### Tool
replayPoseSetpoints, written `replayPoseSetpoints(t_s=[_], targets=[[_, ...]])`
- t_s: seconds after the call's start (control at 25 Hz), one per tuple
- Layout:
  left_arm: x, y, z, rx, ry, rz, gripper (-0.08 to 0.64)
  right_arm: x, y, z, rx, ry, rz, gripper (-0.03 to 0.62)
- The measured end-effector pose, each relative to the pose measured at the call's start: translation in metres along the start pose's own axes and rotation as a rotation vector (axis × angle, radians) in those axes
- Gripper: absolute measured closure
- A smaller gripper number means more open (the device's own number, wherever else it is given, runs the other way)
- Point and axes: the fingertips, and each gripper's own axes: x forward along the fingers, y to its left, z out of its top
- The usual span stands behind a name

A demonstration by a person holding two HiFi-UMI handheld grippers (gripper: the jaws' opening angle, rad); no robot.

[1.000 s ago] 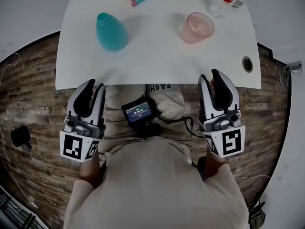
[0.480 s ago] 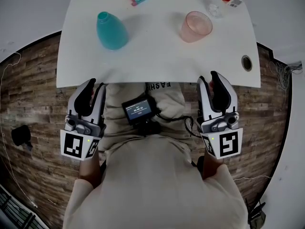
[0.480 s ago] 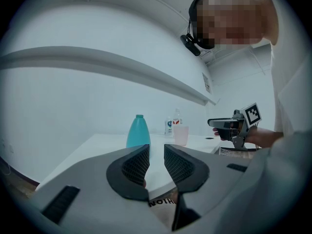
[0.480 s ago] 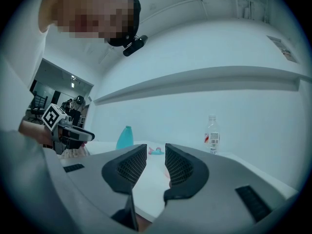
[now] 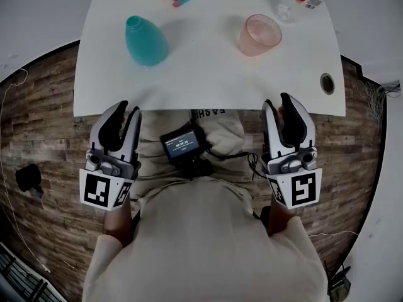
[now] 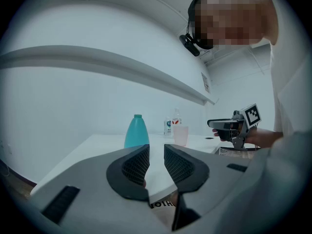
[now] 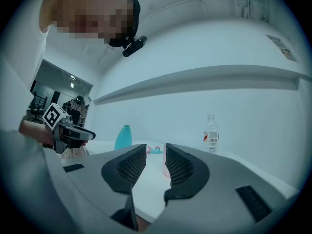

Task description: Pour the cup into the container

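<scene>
White tbl [image 5: 208,74], cup [image 5: 260,35]; wood flr [image 5: 38,131]

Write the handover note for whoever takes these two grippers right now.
Left gripper: jaws shut, empty, held level just short of the table.
Right gripper: jaws shut, empty, also at the near edge.
Pink cup: upright on the table's right half, ahead of the right gripper. Its contents cannot be made out.
Teal bottle: upright on the left half, neck open, well apart from the cup.
Done: nothing; neither thing is touched.
Left: open the jaws, grasp the cup, carry it over the bottle's neck and pour.
</scene>
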Motion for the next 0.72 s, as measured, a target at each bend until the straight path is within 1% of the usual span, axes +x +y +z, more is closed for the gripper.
replayPoseSetpoints(t_s=[0.24, 0.72], targets=[[-0.001, 0.003, 0.0, -0.002, 0.002, 0.006, 0.456, 0.001, -0.001, 0.002, -0.004, 0.0, 0.004, 0.476], [-0.007, 0.013, 0.0, -0.004, -0.001, 0.031, 0.456, 0.003, -0.006, 0.004, -0.01, 0.001, 0.006, 0.476]])
